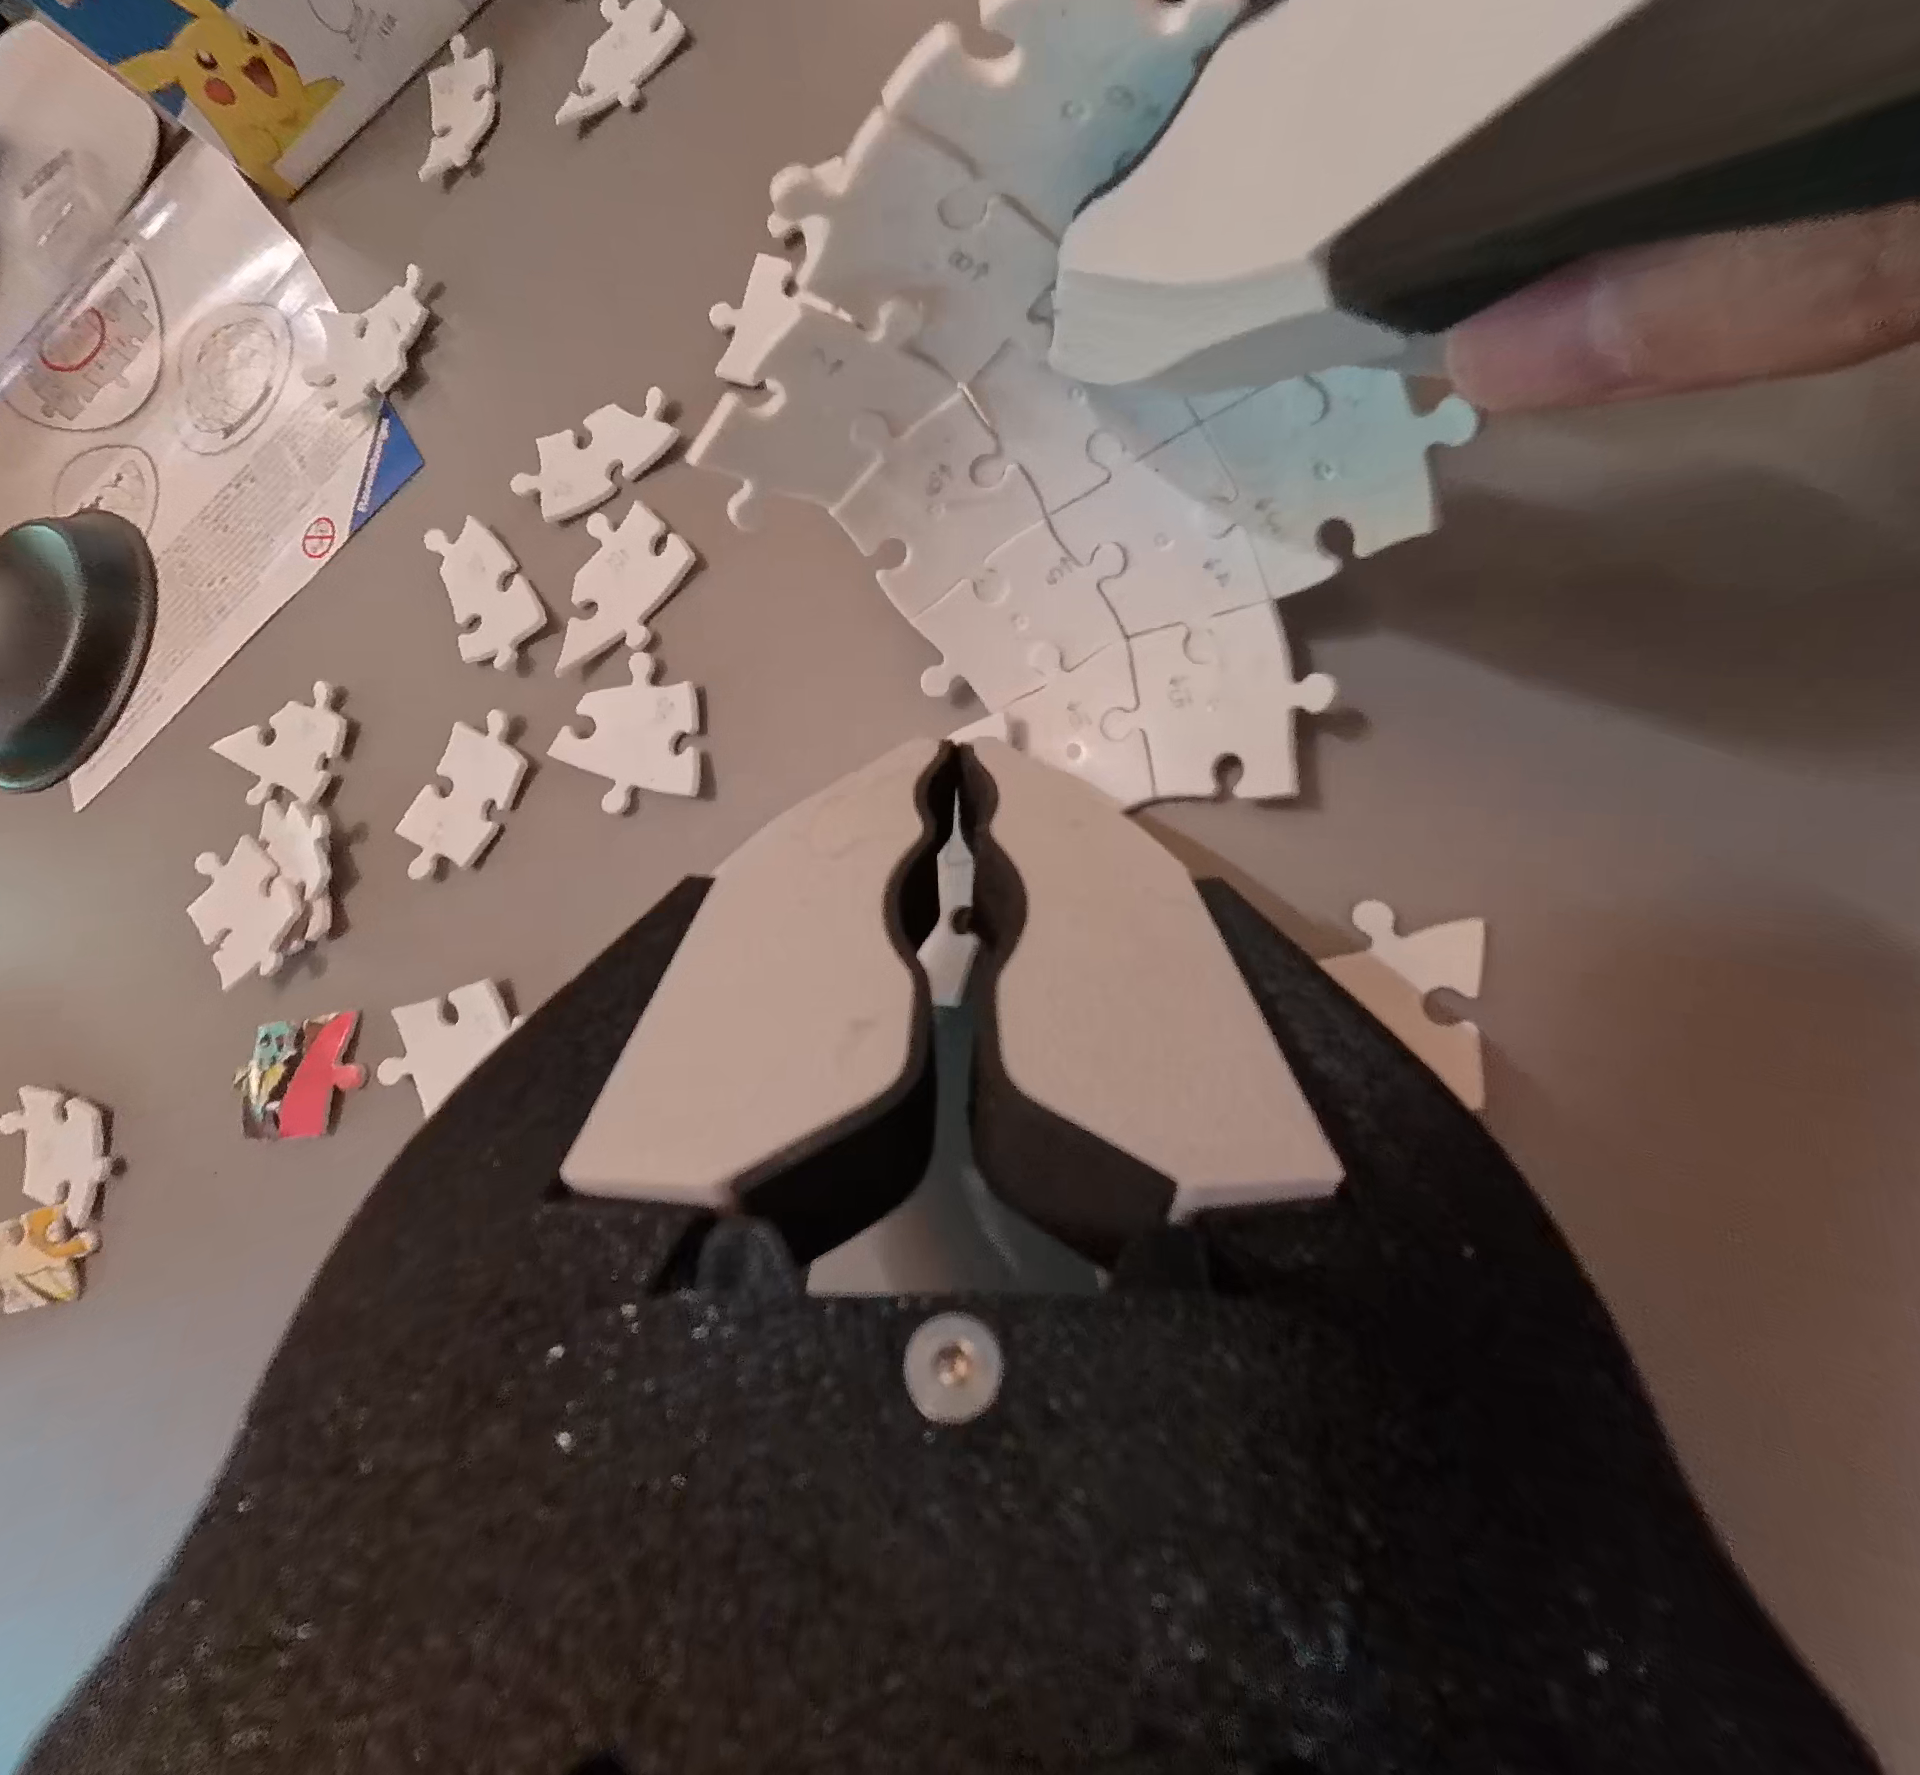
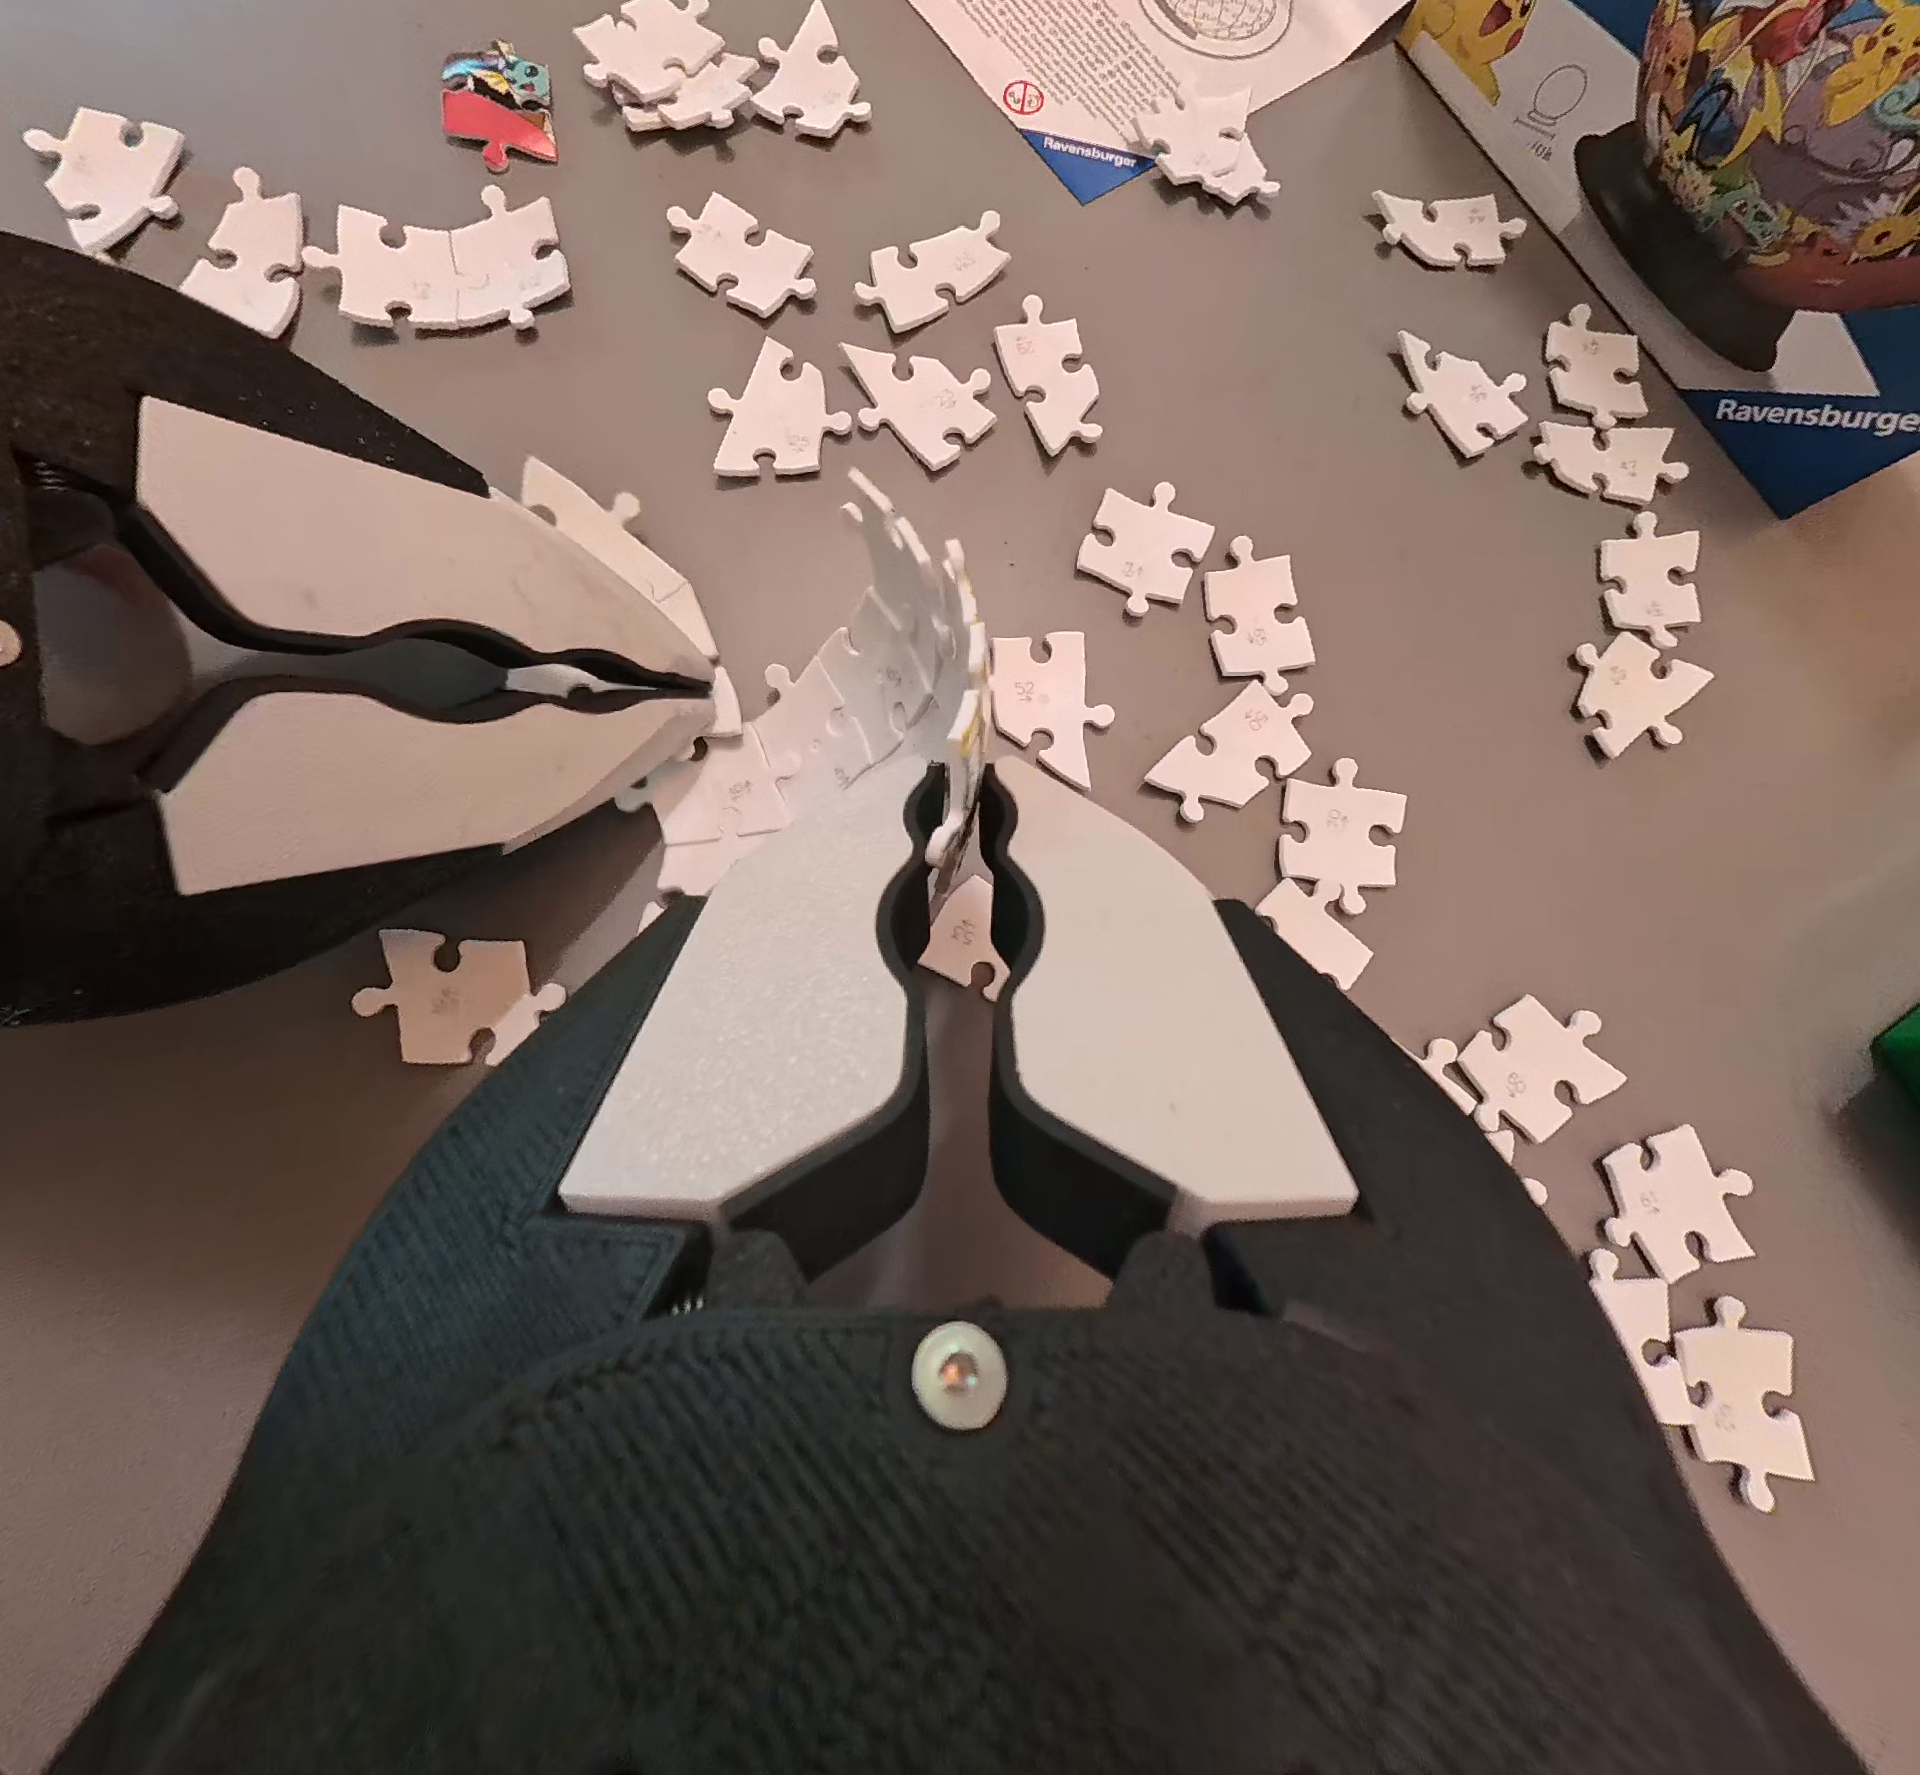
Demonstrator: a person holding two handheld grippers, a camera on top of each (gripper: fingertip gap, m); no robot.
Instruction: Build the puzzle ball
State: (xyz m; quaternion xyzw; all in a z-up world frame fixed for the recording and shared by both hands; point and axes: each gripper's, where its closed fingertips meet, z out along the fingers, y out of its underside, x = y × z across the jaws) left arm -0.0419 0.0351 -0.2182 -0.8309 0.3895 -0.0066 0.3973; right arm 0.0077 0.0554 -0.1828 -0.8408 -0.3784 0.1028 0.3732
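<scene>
the curved section of joined puzzle pieces (image 1: 1049,437) sits lifted off the grey table (image 2: 1299,354), white backs toward your left wrist camera, arching up between your 2 grippers; in the right wrist view the same section (image 2: 883,676) shows edge-on, standing on end just ahead of your fingers; your left gripper (image 1: 958,757) has its jaws pressed nearly together, with only a thin slit left, and they pinch the lower edge of the section, a sliver of white piece showing in the gap behind the tips; from the right wrist view that gripper (image 2: 707,681) comes in from the left and meets the section's low end; your right gripper (image 2: 961,775) is likewise all but closed, clamped on the section's near edge, with a white piece visible in the hollow between its fingers; in the left wrist view it (image 1: 1195,291) reaches in from the upper right, blurred, with a fingertip (image 1: 1662,343) of your hand under it; around you lie many loose pieces (image 2: 904,395), mostly white side up, and 1 coloured piece (image 2: 499,104) face up; further off are the instruction sheet (image 2: 1122,11), the puzzle box (image 2: 1766,115) and a black stand (image 1: 73,645) resting on the sheet.
</scene>
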